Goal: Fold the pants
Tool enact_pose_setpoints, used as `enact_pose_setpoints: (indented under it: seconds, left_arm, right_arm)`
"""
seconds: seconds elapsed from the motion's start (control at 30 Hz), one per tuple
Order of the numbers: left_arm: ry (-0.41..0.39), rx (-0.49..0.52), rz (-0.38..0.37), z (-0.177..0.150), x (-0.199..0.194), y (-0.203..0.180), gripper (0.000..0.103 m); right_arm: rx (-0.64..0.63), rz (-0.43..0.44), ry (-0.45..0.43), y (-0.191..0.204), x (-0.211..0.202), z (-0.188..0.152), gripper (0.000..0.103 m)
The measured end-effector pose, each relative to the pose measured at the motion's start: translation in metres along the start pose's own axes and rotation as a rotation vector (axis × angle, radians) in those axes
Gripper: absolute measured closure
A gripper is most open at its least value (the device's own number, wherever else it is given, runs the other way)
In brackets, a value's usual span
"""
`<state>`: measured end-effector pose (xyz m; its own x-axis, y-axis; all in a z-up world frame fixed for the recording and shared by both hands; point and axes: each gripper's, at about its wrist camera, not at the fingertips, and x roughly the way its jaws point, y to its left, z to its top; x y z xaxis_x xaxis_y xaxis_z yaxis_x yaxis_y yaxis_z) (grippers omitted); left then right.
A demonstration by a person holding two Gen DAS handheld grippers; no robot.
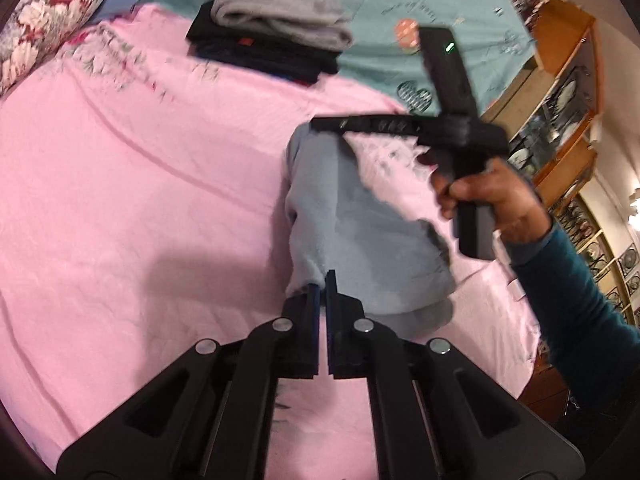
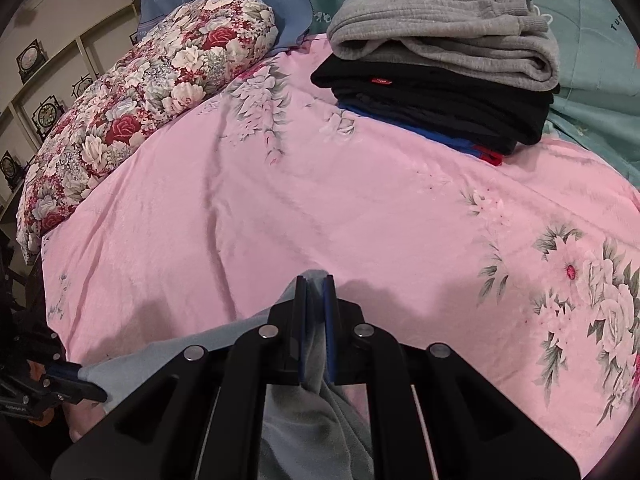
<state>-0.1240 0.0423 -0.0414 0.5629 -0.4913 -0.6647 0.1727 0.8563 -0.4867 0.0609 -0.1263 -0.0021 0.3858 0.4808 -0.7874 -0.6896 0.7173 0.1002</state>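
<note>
Light blue-grey pants (image 1: 360, 232) hang stretched between both grippers above the pink bedspread (image 1: 140, 200). My left gripper (image 1: 323, 280) is shut on one edge of the pants. My right gripper (image 2: 314, 284) is shut on another edge of the pants (image 2: 316, 420), which bunch between its fingers and drape below. In the left wrist view the right gripper (image 1: 320, 124) is held up at the far end of the cloth by a hand. The left gripper (image 2: 80, 376) shows at the lower left of the right wrist view, pinching the cloth.
A stack of folded clothes, grey (image 2: 444, 28) on top of black (image 2: 436, 108), lies at the far side of the bed. A floral pillow (image 2: 140, 92) lies at the left. A teal quilt (image 1: 440, 0) lies beyond. Wooden shelves (image 1: 560, 112) stand on the right.
</note>
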Motion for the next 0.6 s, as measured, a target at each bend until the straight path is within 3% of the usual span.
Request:
enact_pose_setpoints:
  seconds: [0.07, 0.13, 0.2, 0.23, 0.27, 0.33, 0.37, 0.47, 0.53, 0.6]
  left_arm:
    - [0.078, -0.078, -0.01, 0.0, 0.016, 0.016, 0.1]
    - [0.129, -0.123, 0.032, -0.002, 0.022, 0.03, 0.098]
    - [0.151, -0.145, 0.053, -0.003, 0.016, 0.042, 0.068]
    - [0.135, -0.144, 0.076, -0.002, 0.007, 0.046, 0.063]
    - [0.113, -0.133, 0.113, 0.002, -0.001, 0.047, 0.054]
    - [0.053, -0.107, 0.151, 0.014, -0.02, 0.047, 0.05]
    - [0.024, -0.1, 0.143, 0.024, -0.027, 0.045, 0.049]
    - [-0.034, 0.013, 0.091, 0.056, -0.028, 0.015, 0.033]
    - [-0.029, 0.112, 0.064, 0.068, -0.01, -0.01, 0.028]
    - [0.027, 0.186, 0.061, 0.071, 0.02, -0.026, 0.026]
  right_arm:
    - [0.015, 0.006, 0.003, -0.003, 0.003, 0.002, 0.096]
    - [0.001, -0.019, 0.026, 0.0, 0.013, 0.002, 0.096]
    - [0.004, -0.063, 0.051, 0.0, 0.024, 0.002, 0.095]
    - [0.013, -0.064, 0.068, -0.002, 0.028, 0.002, 0.094]
    - [0.03, -0.054, 0.078, -0.004, 0.03, 0.003, 0.093]
    - [0.057, -0.055, 0.051, -0.008, 0.018, 0.004, 0.085]
    - [0.061, -0.062, 0.031, -0.009, 0.008, 0.003, 0.079]
    - [0.094, -0.045, -0.015, -0.012, -0.029, -0.006, 0.072]
    - [0.107, 0.009, -0.007, -0.008, -0.043, -0.021, 0.072]
    - [0.146, 0.067, 0.011, -0.006, -0.048, -0.045, 0.072]
